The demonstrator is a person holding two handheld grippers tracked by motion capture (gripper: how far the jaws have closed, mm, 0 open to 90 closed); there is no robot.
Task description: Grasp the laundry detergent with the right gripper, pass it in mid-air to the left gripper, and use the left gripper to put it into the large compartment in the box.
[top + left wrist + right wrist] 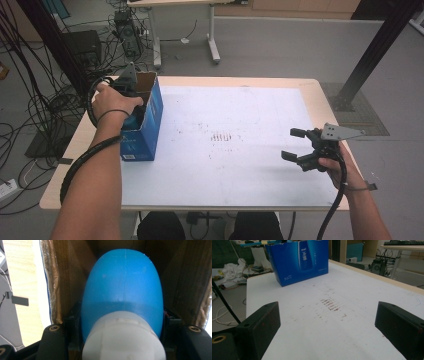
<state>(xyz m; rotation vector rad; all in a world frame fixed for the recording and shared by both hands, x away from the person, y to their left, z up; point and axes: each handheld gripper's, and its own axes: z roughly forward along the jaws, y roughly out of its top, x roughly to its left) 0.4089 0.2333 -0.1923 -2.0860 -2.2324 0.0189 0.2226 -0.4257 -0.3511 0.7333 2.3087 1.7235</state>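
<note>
Nearest the person, the right gripper (295,145) hovers low over the right side of the table (310,87), close to its near right corner; jaws stand wide apart with nothing between them, and in the right gripper view the bare white mat (352,305) shows in the gap. White mat: covers most of the tabletop, leaving a thin wooden margin along the left, far and right edges; broad unoccupied stretch from the right gripper across to the box, marked only by a patch of small brown smudges (223,137) near the middle. Left side, toward the far left corner: blue cardboard box (148,120), upright, top open with brown flaps raised, standing close to the mat's left border; white lettering and a printed product picture on the long blue face in the right gripper view. Left gripper (131,102): lowered into the open top of the box, hand above it. Contents, in the left gripper view: a blue bottle (122,287), rounded, smooth, with a faint moulded seam down its middle and a white ribbed cap (122,340) toward the camera, lying inside the brown cardboard walls. The left gripper's jaws are clamped on the bottle at its blue shoulder, one pad against each side.
</note>
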